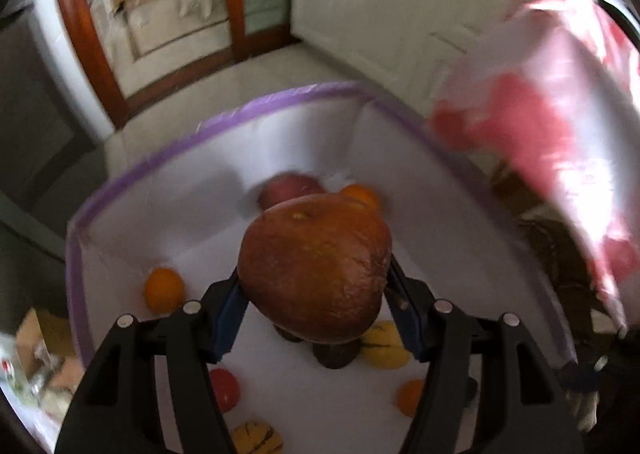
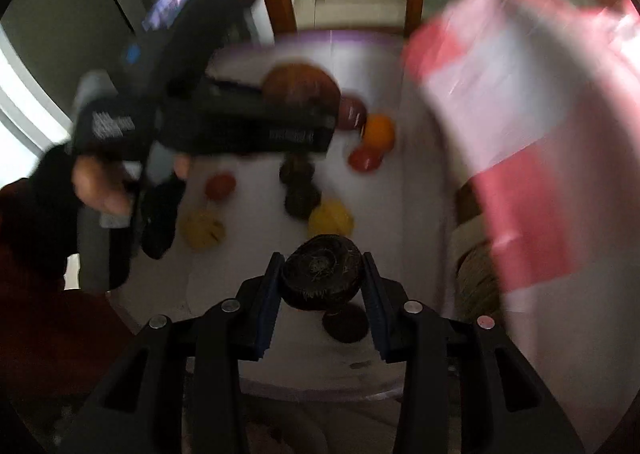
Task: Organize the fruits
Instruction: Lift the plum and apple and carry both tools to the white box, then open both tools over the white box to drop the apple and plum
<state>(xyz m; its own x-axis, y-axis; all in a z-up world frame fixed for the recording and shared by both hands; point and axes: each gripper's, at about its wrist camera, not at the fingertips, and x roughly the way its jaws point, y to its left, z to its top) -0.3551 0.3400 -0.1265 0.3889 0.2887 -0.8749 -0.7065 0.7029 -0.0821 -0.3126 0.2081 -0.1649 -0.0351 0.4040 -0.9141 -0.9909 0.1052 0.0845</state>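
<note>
The left tool point(image 1: 316, 290) is clenched on a large brown fruit point(image 1: 316, 270), held above the white purple-rimmed bin point(image 1: 160, 170). The right tool point(image 2: 322, 282) grips a dark round fruit point(image 2: 322, 274) over the same bin, where oranges point(image 1: 164, 290), red and yellow fruits lie scattered.

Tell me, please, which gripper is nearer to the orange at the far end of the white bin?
Left. The left gripper, holding a large reddish-brown fruit, hangs just short of the orange; the right gripper, holding a dark round fruit, is back at the bin's near end.
</note>
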